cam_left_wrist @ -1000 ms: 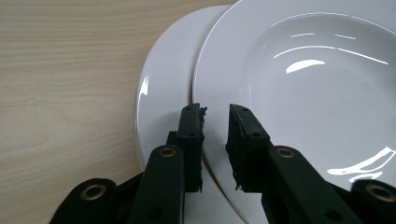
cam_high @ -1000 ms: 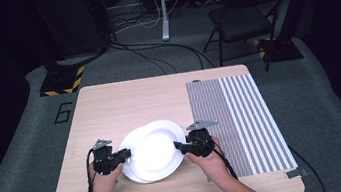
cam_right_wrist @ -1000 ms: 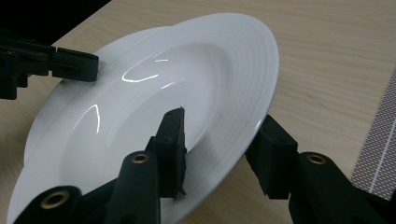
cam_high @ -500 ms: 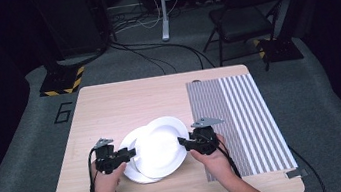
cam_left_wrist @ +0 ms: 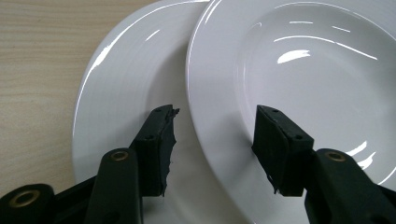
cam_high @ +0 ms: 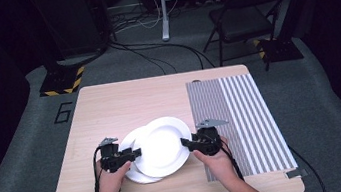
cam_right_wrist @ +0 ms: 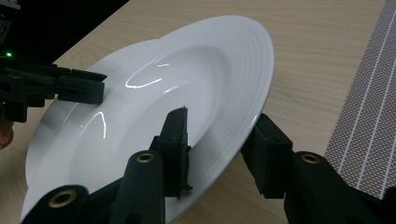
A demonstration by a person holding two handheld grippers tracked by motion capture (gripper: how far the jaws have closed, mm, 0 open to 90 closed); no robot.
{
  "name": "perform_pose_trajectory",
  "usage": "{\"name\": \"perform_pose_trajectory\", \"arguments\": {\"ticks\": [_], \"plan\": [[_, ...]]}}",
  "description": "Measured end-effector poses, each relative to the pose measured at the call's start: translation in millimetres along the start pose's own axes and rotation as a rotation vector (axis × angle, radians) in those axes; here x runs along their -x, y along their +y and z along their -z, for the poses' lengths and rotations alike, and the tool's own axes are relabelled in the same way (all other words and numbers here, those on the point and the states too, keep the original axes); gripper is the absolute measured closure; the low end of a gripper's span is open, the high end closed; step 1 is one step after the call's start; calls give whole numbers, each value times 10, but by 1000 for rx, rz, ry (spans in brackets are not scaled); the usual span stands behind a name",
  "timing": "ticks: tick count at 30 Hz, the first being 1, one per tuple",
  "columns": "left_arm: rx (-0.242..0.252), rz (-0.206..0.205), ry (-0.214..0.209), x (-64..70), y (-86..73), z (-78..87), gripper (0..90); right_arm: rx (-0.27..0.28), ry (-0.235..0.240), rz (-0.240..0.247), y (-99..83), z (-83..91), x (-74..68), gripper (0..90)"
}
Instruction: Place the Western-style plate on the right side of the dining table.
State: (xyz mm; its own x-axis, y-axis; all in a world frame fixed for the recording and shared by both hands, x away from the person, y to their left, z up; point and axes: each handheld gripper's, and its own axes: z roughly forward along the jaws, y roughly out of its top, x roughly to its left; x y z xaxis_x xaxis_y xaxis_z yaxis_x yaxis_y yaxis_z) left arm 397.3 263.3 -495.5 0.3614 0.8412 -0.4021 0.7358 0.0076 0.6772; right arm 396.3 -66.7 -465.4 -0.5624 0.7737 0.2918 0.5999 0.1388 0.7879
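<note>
Two white plates lie at the front middle of the wooden table [cam_high: 109,104]. The upper plate [cam_high: 163,145] sits shifted to the right over the lower plate [cam_high: 127,145] and is tilted. My right gripper [cam_high: 185,143] is shut on the upper plate's [cam_right_wrist: 196,79] right rim, one jaw over the rim and the other under it [cam_right_wrist: 224,126]. At the plates' left side my left gripper [cam_high: 136,154] is open. Its jaws [cam_left_wrist: 215,126] straddle the upper plate's [cam_left_wrist: 317,70] left edge, above the lower plate [cam_left_wrist: 135,74]. Across the plates, the left gripper [cam_right_wrist: 79,88] reaches in from the left.
A grey striped mat [cam_high: 237,117] covers the table's right part, just right of my right hand. Beyond the table are a folding chair [cam_high: 238,20], floor cables [cam_high: 152,53] and a yellow-black striped base [cam_high: 60,83]. Tape tabs mark the front corners.
The upper plate has slid to the right off the lower one, carried by my right gripper. My left gripper has stayed at the left rim.
</note>
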Motion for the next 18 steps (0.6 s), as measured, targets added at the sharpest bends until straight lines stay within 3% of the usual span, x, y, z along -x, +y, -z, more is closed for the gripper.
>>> {"name": "perform_pose_trajectory", "arguments": {"ticks": [4, 12, 18], "plan": [[4, 24, -13, 6, 1, -1, 460, -2, 2, -16, -26, 8, 15, 602], [0, -3, -18, 86, -17, -33, 459, 2, 4, -26, -54, 11, 32, 599], [11, 5, -13, 133, -30, -17, 462, 2, 2, -38, -65, 10, 38, 597]]}}
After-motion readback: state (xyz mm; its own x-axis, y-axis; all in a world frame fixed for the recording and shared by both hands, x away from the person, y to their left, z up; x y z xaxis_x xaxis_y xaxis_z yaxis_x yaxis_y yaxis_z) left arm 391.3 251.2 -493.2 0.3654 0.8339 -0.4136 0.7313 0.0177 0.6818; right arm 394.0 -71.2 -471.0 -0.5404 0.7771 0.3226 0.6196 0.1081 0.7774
